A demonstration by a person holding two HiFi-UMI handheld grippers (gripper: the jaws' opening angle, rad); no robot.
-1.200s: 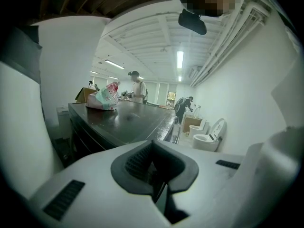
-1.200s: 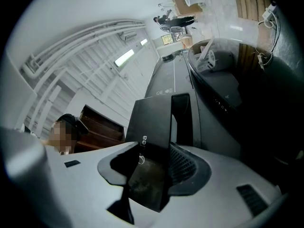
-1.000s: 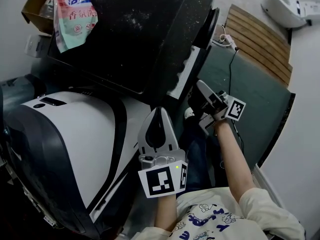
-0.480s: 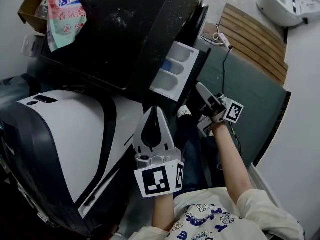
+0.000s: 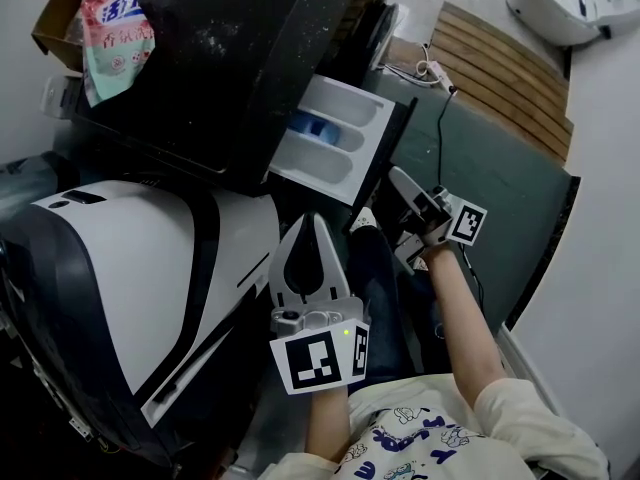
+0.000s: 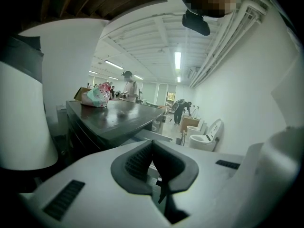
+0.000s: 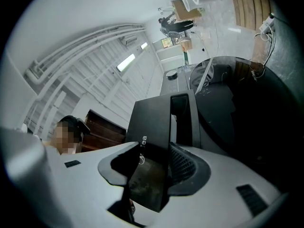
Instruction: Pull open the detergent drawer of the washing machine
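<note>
The washing machine (image 5: 230,58) is black, and its white detergent drawer (image 5: 335,140) stands pulled well out, showing a blue compartment. My right gripper (image 5: 392,183) is shut on the drawer's black front panel (image 5: 398,138). The right gripper view shows that panel (image 7: 152,122) clamped between the pads of the right gripper (image 7: 154,148). My left gripper (image 5: 315,218) is held near the person's body, below the drawer and apart from it, shut with nothing in it. In the left gripper view, the left gripper (image 6: 152,144) points over the machine's dark top (image 6: 118,115).
A detergent bag (image 5: 108,33) and a cardboard box (image 5: 55,18) lie on the machine's top. A white and black appliance (image 5: 130,258) stands close at the left. A green mat (image 5: 480,198), wooden slats (image 5: 500,68), a power strip (image 5: 432,68) and a white toilet (image 5: 570,3) are at the right.
The drawer has slid much further out of the machine, with my right gripper still on its front panel. The left gripper has kept its pose.
</note>
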